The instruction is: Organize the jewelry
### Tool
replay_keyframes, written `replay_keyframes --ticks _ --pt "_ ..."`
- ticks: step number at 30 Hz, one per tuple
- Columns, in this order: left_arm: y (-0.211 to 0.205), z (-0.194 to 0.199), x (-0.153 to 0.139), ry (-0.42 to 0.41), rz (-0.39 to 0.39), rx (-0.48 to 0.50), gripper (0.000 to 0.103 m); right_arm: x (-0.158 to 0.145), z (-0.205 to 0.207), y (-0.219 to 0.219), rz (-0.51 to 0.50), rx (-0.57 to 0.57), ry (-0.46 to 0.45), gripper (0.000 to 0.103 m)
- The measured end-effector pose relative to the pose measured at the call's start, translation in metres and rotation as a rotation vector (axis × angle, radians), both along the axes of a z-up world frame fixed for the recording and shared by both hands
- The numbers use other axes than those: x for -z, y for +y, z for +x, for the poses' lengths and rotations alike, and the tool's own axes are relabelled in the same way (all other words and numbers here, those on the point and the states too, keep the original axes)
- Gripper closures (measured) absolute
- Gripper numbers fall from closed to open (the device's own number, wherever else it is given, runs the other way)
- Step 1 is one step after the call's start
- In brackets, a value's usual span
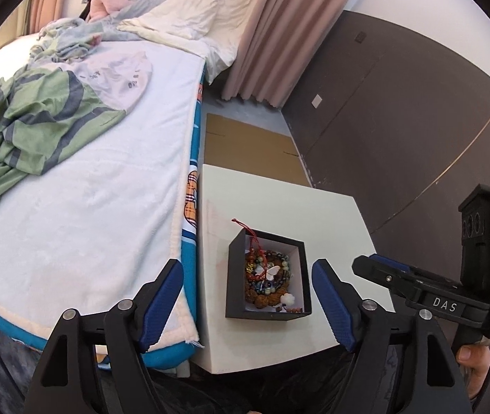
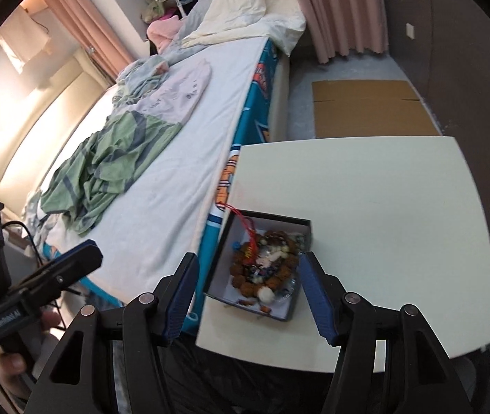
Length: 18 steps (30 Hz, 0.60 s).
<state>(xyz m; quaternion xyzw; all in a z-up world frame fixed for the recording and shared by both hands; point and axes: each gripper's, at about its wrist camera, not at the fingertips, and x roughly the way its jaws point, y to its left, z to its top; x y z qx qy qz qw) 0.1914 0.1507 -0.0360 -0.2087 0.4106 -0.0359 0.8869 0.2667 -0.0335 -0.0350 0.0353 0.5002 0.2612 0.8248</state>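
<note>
A small black box [image 1: 233, 276] with a white inside sits on a white table [image 1: 334, 220] beside the bed. It holds a heap of bead bracelets [image 1: 268, 277], a white butterfly charm and a red cord that hangs over its far rim. My left gripper [image 1: 246, 305] is open and empty, above the box's near side. My right gripper [image 2: 248, 300] is open and empty, its fingers to either side of the box [image 2: 305, 223] from above. The right gripper also shows at the right of the left wrist view [image 1: 379, 269], closed-looking from the side.
A bed [image 1: 107, 186] with a white blanket and crumpled green striped clothes [image 1: 31, 124] lies left of the table. Flat cardboard [image 1: 245, 145] lies on the floor beyond the table. A dark wall [image 1: 400, 110] stands to the right, pink curtains [image 1: 279, 31] behind.
</note>
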Motion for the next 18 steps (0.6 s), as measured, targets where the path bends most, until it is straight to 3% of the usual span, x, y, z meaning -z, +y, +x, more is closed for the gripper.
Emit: replay_keyframes --ticks 6,11,15,18 --pt "-0.014 -0.011 -0.01 -0.023 0.03 0.02 0.022 -0.013 -0.017 -0.024 0.001 0.048 -0.04 0.042" --pt "-0.028 -0.028 -0.023 -0.076 0.054 0.024 0.007 -0.027 -0.037 -0.049 -0.004 0.108 -0.097 0.027" --pt "-0.043 -0.047 -0.035 -0.136 0.074 0.03 0.0 -0.039 -0.059 -0.067 0.001 0.137 -0.141 0.026" --pt "-0.058 -0.061 -0.043 -0.179 0.113 0.052 0.0 -0.047 -0.079 -0.085 0.003 0.171 -0.176 0.019"
